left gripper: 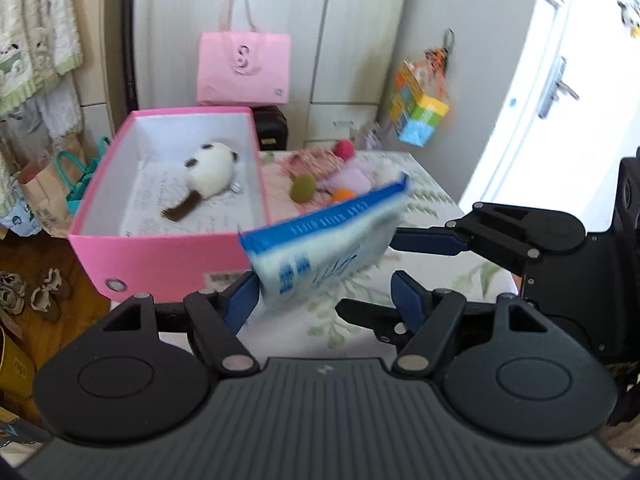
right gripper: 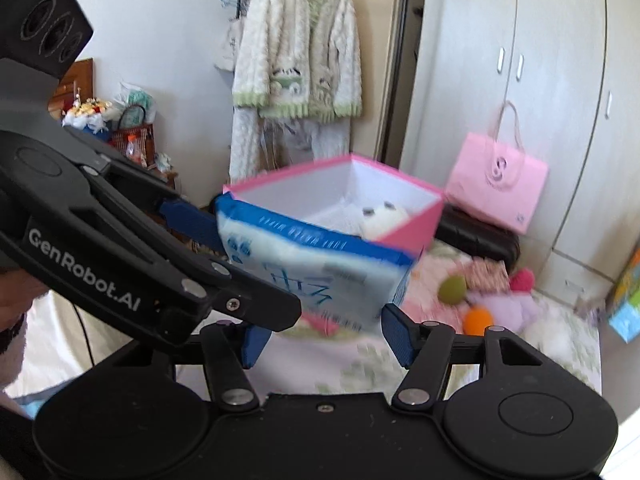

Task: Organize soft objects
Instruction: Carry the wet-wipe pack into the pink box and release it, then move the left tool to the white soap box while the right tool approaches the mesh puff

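Crinkly blue-and-white tissue pack [left gripper: 324,248] between both grippers, near glossy pink box [left gripper: 160,256]

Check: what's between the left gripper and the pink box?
Left wrist view: the blue-and-white tissue pack, blurred, sits just beyond the left gripper and overlaps the pink box's near right corner.

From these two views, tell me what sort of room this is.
Most likely a bedroom in a home: a white wardrobe, a fleece pyjama set on hangers, and a floral-sheeted surface, probably a bed, holding a pink box and soft toys.
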Action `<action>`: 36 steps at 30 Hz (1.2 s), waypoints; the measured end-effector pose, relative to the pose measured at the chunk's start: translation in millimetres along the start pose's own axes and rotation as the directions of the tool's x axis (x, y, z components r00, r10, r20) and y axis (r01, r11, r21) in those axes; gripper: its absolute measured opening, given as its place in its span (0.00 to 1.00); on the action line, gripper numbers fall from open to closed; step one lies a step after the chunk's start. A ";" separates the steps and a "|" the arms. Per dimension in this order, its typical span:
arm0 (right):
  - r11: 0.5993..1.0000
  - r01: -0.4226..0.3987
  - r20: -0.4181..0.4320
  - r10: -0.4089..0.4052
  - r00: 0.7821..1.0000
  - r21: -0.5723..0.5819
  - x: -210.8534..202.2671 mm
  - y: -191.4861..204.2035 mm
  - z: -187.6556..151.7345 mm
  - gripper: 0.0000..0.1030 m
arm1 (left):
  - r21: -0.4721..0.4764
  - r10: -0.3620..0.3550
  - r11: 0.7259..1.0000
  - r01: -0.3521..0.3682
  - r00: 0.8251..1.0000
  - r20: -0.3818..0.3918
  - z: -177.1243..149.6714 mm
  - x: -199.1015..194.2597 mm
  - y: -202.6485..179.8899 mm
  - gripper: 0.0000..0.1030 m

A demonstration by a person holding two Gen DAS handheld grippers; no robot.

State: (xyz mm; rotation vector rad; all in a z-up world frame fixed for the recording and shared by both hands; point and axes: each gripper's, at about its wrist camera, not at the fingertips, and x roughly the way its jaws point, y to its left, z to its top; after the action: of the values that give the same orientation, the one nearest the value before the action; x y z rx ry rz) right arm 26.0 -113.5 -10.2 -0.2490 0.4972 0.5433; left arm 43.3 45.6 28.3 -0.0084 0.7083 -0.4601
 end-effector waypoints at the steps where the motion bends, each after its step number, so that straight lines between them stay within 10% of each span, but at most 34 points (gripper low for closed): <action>1: 1.000 0.000 0.010 0.000 1.000 -0.004 4.4 0.8 4.3 0.65 | -0.006 0.008 1.000 -0.008 1.000 0.010 3.1 0.5 4.4 0.69; 13: 0.998 -0.062 0.072 0.061 0.996 0.009 78.8 -20.0 56.3 0.65 | -0.011 0.092 0.996 -0.091 0.993 0.070 50.7 32.0 62.3 0.69; 36: 0.999 -0.026 -0.162 0.030 0.986 0.031 208.6 -45.6 75.5 0.63 | -0.091 0.101 0.990 -0.107 0.993 -0.062 80.8 116.6 138.0 0.72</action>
State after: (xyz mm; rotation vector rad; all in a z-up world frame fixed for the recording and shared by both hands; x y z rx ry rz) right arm 234.8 -34.7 -48.4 -0.2607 0.6671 0.5453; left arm 227.4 110.2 -5.2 -0.0467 0.7820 -0.3278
